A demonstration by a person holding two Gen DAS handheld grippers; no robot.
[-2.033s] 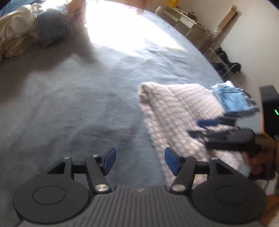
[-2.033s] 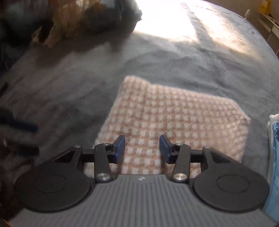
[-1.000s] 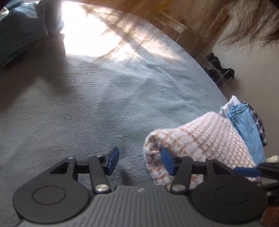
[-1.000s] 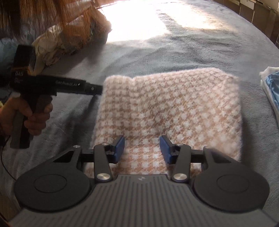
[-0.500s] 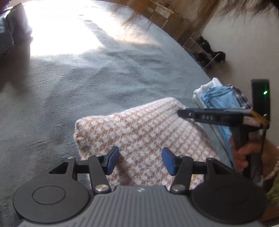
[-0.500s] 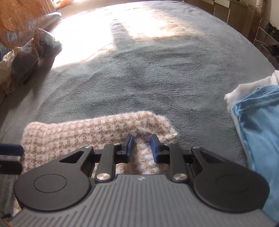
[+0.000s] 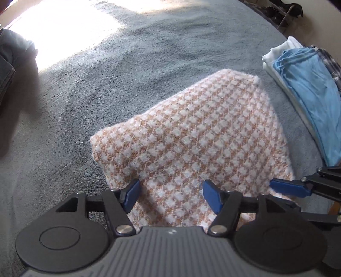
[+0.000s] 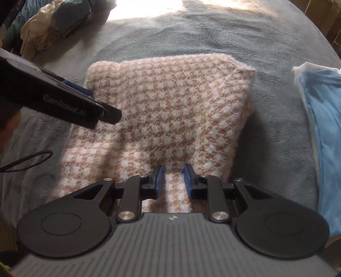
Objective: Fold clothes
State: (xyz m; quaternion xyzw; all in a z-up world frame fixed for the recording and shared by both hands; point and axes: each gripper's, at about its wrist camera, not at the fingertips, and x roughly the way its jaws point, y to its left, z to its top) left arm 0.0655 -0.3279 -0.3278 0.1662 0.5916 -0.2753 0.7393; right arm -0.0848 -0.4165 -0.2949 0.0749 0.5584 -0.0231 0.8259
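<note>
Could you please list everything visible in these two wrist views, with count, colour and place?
knitted garment: one, peach and white check, folded, centre of the bed
bed cover: one, grey, under everything
folded stack: one pile, white, light blue and plaid, right of the garment
unfolded clothes: one heap, cream and dark blue, far left
shoe rack: one, dark, far right
left gripper: fingers open over the garment
right gripper: fingers pinching the garment's near edge

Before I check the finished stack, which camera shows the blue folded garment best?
The left wrist view: the blue folded garment shows along its length, on white fabric. The right wrist view cuts it at the frame edge.
</note>
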